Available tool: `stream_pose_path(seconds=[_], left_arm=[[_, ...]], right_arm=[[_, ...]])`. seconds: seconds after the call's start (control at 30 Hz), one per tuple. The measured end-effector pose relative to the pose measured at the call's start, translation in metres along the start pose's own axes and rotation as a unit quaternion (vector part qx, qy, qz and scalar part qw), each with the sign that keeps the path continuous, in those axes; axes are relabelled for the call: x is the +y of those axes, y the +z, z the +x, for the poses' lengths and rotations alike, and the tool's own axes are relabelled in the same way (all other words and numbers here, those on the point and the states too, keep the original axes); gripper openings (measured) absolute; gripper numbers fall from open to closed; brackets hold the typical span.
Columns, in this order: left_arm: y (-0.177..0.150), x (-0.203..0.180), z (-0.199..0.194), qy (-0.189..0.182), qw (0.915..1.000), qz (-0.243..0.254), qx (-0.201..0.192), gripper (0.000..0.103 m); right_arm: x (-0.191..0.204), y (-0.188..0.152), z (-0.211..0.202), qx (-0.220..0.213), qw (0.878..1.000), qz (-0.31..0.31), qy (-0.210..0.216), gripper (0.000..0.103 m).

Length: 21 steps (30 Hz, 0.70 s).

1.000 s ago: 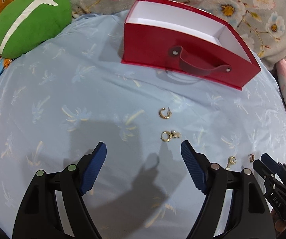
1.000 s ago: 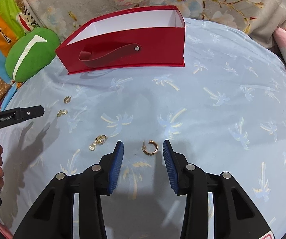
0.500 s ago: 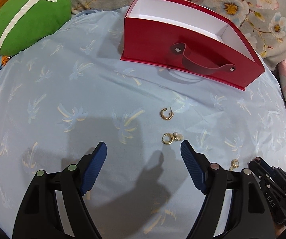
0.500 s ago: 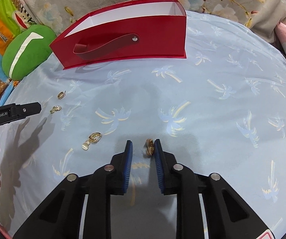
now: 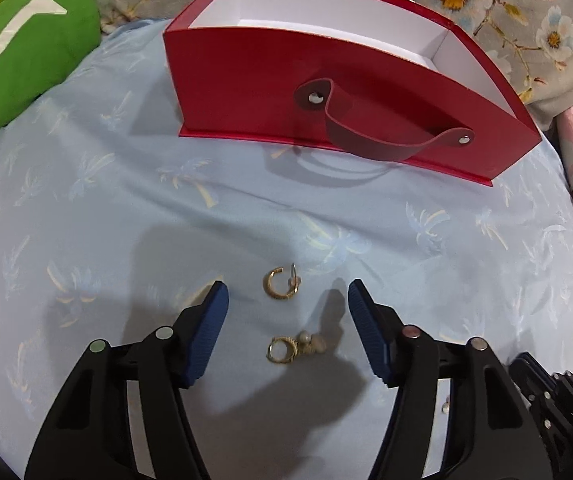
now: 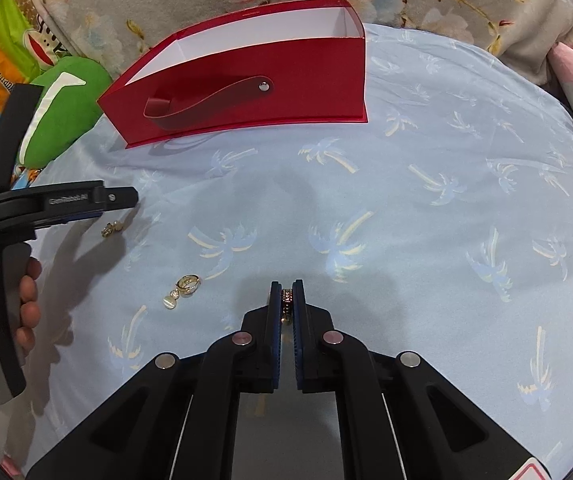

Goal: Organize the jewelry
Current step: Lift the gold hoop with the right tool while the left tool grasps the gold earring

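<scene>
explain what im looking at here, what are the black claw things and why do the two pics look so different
The black claws are not a robot: a person holds one hand-held gripper in each hand, and each carries a wide-angle camera looking along its two blue-padded fingers. So you get two views of one scene.

One picture is from the left hand-held gripper. It is open above the blue palm-print cloth, with a gold hoop earring and a hoop with pearl drops lying between its fingers.

The other is from the right hand-held gripper, which is shut on a small gold hoop earring. Another drop earring lies on the cloth to its left.

The open red box behind is probably where the jewelry goes.
</scene>
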<state>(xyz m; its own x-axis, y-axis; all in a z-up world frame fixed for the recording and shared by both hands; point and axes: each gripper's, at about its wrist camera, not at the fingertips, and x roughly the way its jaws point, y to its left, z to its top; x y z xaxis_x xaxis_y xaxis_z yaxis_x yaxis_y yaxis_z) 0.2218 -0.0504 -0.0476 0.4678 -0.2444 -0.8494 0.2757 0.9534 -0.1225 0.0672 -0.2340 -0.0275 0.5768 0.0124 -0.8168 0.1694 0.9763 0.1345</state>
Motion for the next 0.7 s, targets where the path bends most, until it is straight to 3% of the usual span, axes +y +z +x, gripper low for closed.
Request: stream_pose_path(seconds=[0.1,0.17,0.23,0.43,0.7], left_arm=[[0.003,-0.005,0.004,0.003,1.0,0.009,-0.002,0.048],[0.005,-0.006,0.005,0.001,1.0,0.009,-0.004,0.029],[0.007,-0.004,0.006,-0.006,1.0,0.007,-0.001,0.017],[0.006,0.0,-0.001,-0.027,0.9996,-0.001,-0.002,0.017],[0.003,0.015,-0.047,-0.044,0.9984,-0.016,-0.033,0.016]], right_arm=[[-0.002,0.001,-0.001,-0.001,1.0,0.003,0.001,0.004],[-0.003,0.002,-0.002,-0.002,1.0,0.004,0.003,0.004],[-0.002,0.003,-0.002,-0.003,1.0,0.004,0.005,0.004],[-0.001,0.006,-0.005,-0.007,1.0,0.005,0.011,0.004],[0.005,0.017,-0.02,-0.028,0.999,-0.002,0.02,0.004]])
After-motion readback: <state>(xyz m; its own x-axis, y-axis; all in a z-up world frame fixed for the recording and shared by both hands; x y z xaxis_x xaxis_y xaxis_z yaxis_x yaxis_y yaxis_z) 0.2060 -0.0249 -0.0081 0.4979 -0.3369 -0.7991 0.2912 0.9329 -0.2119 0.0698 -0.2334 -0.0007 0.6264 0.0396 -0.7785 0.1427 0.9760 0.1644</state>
